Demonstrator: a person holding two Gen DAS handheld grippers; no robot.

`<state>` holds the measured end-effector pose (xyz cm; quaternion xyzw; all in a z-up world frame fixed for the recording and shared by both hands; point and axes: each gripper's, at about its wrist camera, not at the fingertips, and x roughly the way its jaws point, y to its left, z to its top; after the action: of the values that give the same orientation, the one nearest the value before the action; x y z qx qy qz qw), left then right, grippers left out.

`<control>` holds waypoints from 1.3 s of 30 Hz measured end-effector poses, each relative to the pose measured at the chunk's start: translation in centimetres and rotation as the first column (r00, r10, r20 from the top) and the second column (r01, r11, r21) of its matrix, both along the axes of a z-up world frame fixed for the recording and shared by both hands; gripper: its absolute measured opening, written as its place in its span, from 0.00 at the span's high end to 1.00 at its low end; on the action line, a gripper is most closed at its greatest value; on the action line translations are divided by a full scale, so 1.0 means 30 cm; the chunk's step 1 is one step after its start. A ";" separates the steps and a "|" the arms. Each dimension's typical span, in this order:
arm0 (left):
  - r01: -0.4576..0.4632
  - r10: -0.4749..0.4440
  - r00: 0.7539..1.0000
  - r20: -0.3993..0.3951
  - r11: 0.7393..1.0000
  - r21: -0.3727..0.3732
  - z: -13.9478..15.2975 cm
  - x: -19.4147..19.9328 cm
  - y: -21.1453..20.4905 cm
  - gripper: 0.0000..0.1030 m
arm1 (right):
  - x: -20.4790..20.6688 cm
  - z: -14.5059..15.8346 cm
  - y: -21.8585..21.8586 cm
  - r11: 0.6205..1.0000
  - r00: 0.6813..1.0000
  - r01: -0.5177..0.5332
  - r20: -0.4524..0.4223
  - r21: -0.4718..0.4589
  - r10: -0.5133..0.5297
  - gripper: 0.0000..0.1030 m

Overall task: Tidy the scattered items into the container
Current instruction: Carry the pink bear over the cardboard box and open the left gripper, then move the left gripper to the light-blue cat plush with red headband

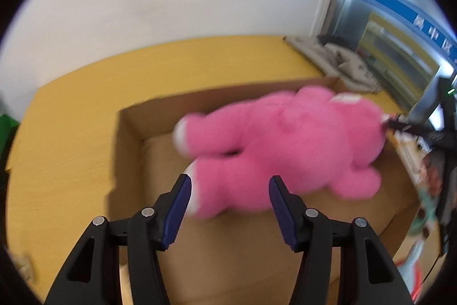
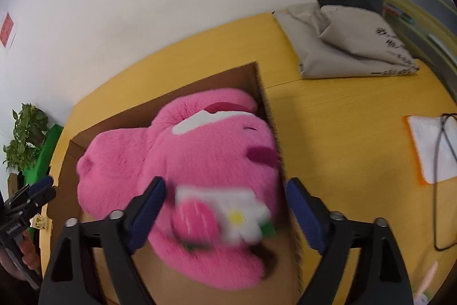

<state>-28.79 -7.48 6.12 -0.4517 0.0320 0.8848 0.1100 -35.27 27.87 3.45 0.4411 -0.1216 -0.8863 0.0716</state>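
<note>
A big pink plush bear [image 1: 285,145] hangs blurred over an open cardboard box [image 1: 160,110] on the yellow table. My left gripper [image 1: 230,192] is open, with the bear's white-tipped foot between its spread fingers. In the right wrist view the bear's head [image 2: 185,162] fills the box [image 2: 258,82], and my right gripper [image 2: 225,200] is open around its flower-and-strawberry patch [image 2: 228,216]. Neither pair of pads presses the plush. The left gripper also shows in the right wrist view [image 2: 34,195], and the right gripper shows in the left wrist view [image 1: 405,126].
The yellow table [image 2: 342,133] holds a folded grey bag [image 2: 342,47] at the back right, a white paper on an orange pad with a black cable [image 2: 434,150], and printed packets [image 1: 428,190] by the box. A green plant [image 2: 25,133] stands at the left.
</note>
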 end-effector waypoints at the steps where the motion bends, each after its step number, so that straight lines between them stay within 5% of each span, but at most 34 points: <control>1: -0.007 0.007 1.000 0.018 1.000 -0.011 -0.020 0.029 -0.032 0.46 | 0.043 0.012 0.003 1.000 1.000 -0.012 -0.009 -0.005 0.012 0.00; 5: -0.037 0.033 0.993 0.111 0.999 0.033 -0.121 0.147 -0.121 0.46 | 0.226 -0.041 -0.042 0.974 0.978 -0.188 0.069 -0.128 0.198 0.00; 10: -0.051 0.039 0.985 0.167 0.996 0.069 -0.187 0.247 -0.105 0.46 | 0.373 -0.156 -0.127 0.972 0.963 -0.236 0.137 0.012 0.232 0.02; 12: -0.048 0.042 0.986 0.161 0.998 0.033 -0.197 0.289 -0.101 0.46 | 0.409 -0.150 -0.146 0.969 0.966 -0.238 0.127 0.072 0.227 0.02; 16: -0.110 0.091 0.981 0.172 0.989 0.100 -0.178 0.347 -0.136 0.47 | 0.454 -0.143 -0.156 0.968 0.968 -0.230 0.127 0.096 0.217 0.02; 22: -0.104 0.088 0.981 0.172 0.991 0.085 -0.168 0.412 -0.123 0.47 | 0.499 -0.147 -0.175 0.945 0.965 -0.255 0.114 0.206 0.236 0.03; 25: -0.190 0.181 0.976 0.119 0.980 0.064 -0.110 0.426 -0.147 0.47 | 0.533 -0.116 -0.138 0.955 0.977 -0.207 0.099 0.212 0.190 0.02; 29: -0.214 0.224 0.968 -0.114 0.972 0.097 0.117 0.561 -0.123 0.44 | 0.624 0.032 -0.116 0.951 0.989 -0.127 -0.036 0.281 0.143 0.00; 31: -0.204 0.225 0.954 -0.199 0.972 0.119 0.198 0.633 -0.087 0.19 | 0.675 0.107 -0.113 0.944 0.985 -0.095 -0.108 0.315 0.135 0.00; 33: -0.186 0.216 0.936 -0.279 0.974 0.131 0.250 0.714 -0.020 0.17 | 0.751 0.165 -0.121 0.940 0.978 -0.070 -0.165 0.334 0.131 0.00; 39: -0.137 0.177 0.928 -0.328 0.981 0.140 0.247 0.863 0.163 0.17 | 0.943 0.213 -0.162 0.943 0.963 -0.047 -0.235 0.329 0.130 0.00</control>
<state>-2.90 -2.59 13.53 -0.2866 -0.0365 0.9557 0.0572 -6.99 23.02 9.84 0.3350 0.0540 -0.9391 0.0541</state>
